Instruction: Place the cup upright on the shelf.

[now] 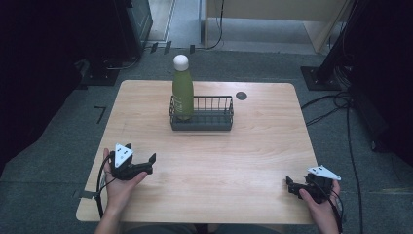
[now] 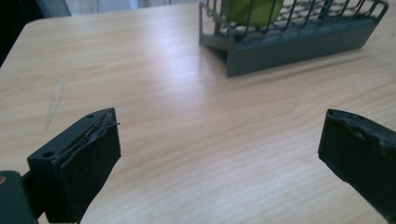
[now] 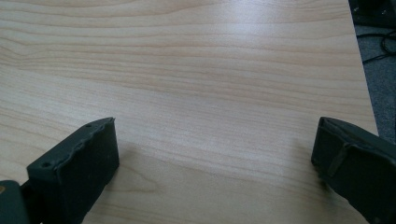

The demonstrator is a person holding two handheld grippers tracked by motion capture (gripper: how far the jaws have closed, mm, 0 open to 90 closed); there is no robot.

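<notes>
So I've got my left gripper (image 1: pixel 141 165) sitting at the near left of the surface (image 1: pixel 253 146), cradled in my left hand (image 1: pixel 119 187). Its fingers (image 2: pixel 88 172) are spread wide with nothing between them, just bare wood. From the left gripper view they're aimed toward the basket (image 2: pixel 299 44), which sits well apart, off to the far right of that shot.

My right gripper (image 1: pixel 292 186) is at the near right corner, held in my right hand (image 1: pixel 321 207), close to the surface's right edge. Those fingers (image 3: pixel 79 172) are spread wide too, holding nothing, and the right gripper view has plain wood grain between them with the floor (image 3: pixel 380 79) past the edge.

The basket (image 1: pixel 201 120) is a dark wire one, sitting far and about centre. The bottle (image 1: pixel 182 90) is green with a white cap, standing upright inside the basket at its left end. In the left gripper view I can make out the bottle's green bottom (image 2: pixel 252 10) through the wires. There's a small dark round spot (image 1: pixel 241 95) on the surface just to the far right of the basket. Both grippers are well apart from the basket and from each other.
</notes>
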